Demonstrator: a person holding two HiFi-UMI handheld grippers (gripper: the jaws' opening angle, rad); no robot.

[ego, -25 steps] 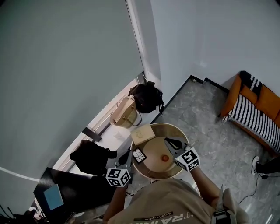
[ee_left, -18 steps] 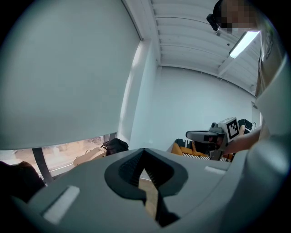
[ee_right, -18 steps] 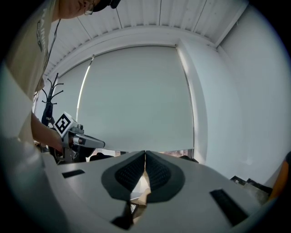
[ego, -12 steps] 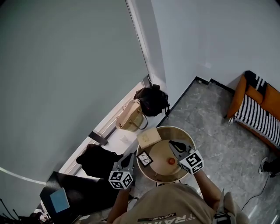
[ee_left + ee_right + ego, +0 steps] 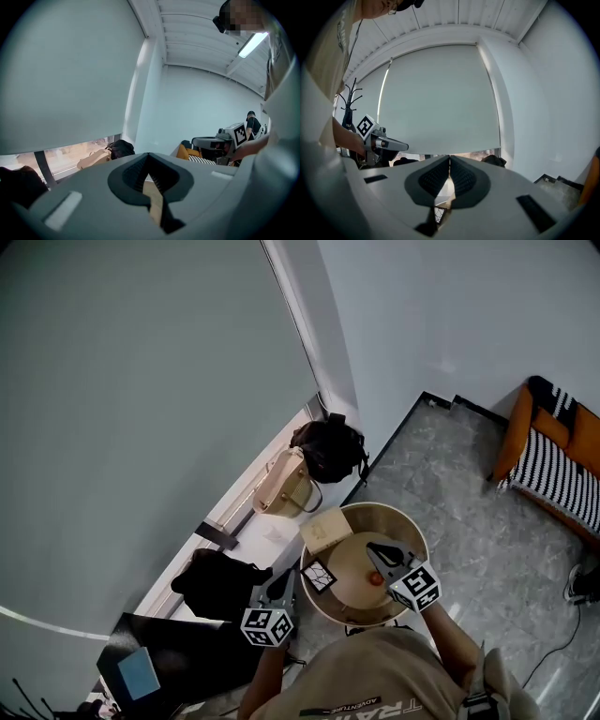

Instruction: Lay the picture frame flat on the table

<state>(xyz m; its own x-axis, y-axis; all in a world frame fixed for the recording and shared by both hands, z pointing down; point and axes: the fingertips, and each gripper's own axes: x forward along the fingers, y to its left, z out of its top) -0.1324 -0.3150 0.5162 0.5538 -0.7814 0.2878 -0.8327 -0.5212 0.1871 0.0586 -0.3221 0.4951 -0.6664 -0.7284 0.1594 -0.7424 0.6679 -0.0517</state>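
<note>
A small black-framed picture frame (image 5: 320, 575) is on the left part of the round tan table (image 5: 403, 531); whether it stands or leans is too small to tell. My left gripper (image 5: 282, 579) hovers just left of the frame, at the table's edge, with its jaws shut and empty. My right gripper (image 5: 375, 548) is over the table's middle, also shut with nothing in it. Below the jaws of the right gripper (image 5: 450, 159) in its own view, the picture frame (image 5: 437, 214) shows. The left gripper (image 5: 149, 156) in its view points across the table toward the right gripper (image 5: 220, 139).
A tan box (image 5: 326, 529) lies on the table's far left, and a small orange ball (image 5: 376, 578) near its middle. On the floor by the window sit a tan bag (image 5: 286, 489) and black bags (image 5: 330, 448). An orange striped sofa (image 5: 555, 474) is at the right.
The head view has drifted, so the table sits a little further right in the picture. Both grippers keep nearly the same places by the table and stay shut.
</note>
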